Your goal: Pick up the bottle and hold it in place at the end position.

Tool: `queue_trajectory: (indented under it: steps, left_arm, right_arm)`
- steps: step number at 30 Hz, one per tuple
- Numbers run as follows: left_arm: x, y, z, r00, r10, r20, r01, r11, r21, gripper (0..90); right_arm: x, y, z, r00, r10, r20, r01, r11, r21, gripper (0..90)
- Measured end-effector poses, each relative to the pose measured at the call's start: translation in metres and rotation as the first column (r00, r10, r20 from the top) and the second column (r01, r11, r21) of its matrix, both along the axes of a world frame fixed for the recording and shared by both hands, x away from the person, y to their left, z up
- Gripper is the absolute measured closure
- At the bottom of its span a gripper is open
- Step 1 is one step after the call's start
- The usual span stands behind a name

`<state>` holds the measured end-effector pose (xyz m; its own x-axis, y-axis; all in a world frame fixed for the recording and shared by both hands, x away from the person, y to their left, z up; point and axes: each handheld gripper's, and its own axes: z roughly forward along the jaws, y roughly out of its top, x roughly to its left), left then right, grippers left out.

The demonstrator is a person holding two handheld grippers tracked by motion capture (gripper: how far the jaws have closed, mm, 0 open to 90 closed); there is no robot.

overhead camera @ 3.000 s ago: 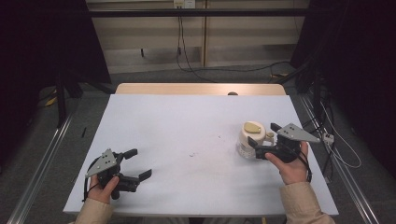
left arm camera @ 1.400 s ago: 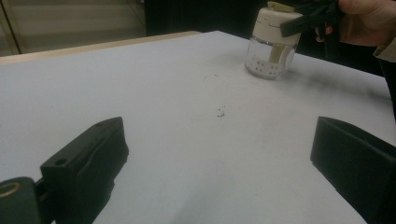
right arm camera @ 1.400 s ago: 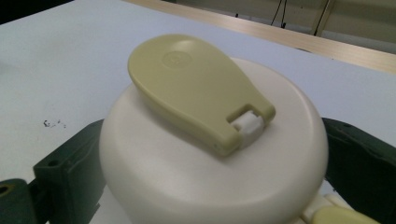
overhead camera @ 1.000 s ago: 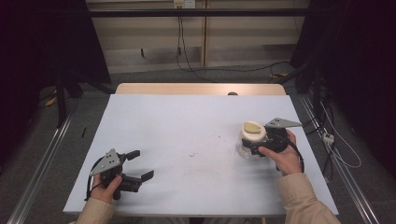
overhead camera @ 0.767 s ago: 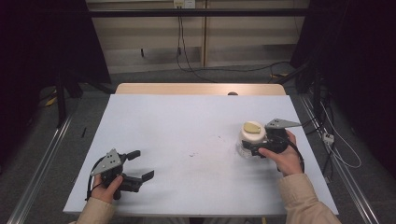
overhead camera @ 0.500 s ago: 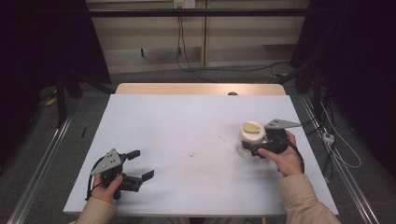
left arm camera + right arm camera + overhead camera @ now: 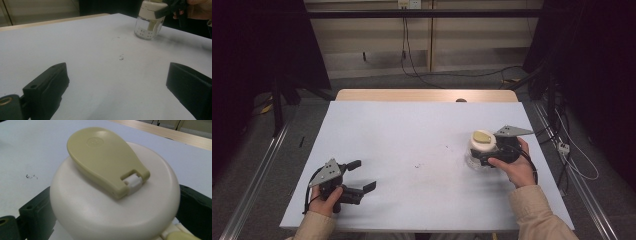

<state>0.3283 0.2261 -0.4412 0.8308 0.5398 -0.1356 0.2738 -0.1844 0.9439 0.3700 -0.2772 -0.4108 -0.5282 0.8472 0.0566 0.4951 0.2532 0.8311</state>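
Observation:
A clear glass jar with a cream lid and an olive flip tab stands on the white table at the right. My right gripper is shut on the lid, with one black jaw on each side of the lid. The left gripper view has the jar far off, a black jaw across its lid. Near the front left corner my left gripper rests low and open, with only bare table between its jaws.
A few dark specks mark the middle of the table. A wooden strip runs along the far edge. Metal rails flank the table, and cables lie on the floor at the right.
Over three seconds my right gripper has slid left from beside the jar and shut on its lid. The left gripper has barely shifted. In the last second nothing visibly moves.

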Motion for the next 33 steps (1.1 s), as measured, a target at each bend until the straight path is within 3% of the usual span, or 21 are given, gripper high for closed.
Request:
queue_trajectory:
  steps: [5, 14, 20, 25, 28, 33]
  left_arm:
    - [0.000, -0.002, -0.001, 1.0000, 0.000, -0.003, 0.000, 1.0000, 0.006, 3.8]
    - [0.001, -0.002, -0.001, 1.0000, -0.004, -0.004, 0.004, 1.0000, 0.002, 3.8]
    - [0.000, -0.001, -0.001, 1.0000, -0.002, -0.006, 0.002, 1.0000, 0.001, 3.8]
    - [0.001, -0.001, -0.001, 1.0000, -0.002, -0.006, 0.002, 1.0000, 0.000, 3.8]
    - [0.001, -0.001, -0.002, 1.0000, -0.002, -0.009, 0.002, 1.0000, -0.001, 3.8]
    - [0.001, -0.002, -0.002, 0.9999, -0.002, -0.010, 0.002, 1.0000, -0.006, 3.8]
  right_arm:
    - [0.001, 0.000, 0.001, 0.9999, 0.008, -0.006, -0.008, 1.000, -0.007, 1.1]
    - [0.005, 0.010, 0.010, 0.9962, 0.087, -0.008, -0.087, 0.994, -0.070, 7.4]
    - [0.001, 0.013, 0.012, 0.9984, 0.056, 0.007, -0.055, 0.995, -0.079, 10.5]
    - [-0.003, 0.008, 0.010, 0.9993, 0.037, -0.001, -0.037, 0.998, -0.052, 10.6]
    - [-0.004, 0.010, 0.011, 0.9996, 0.023, 0.017, -0.021, 0.997, -0.069, 10.6]
    - [-0.003, 0.010, 0.013, 0.9997, 0.008, 0.021, -0.007, 0.999, -0.040, 10.6]
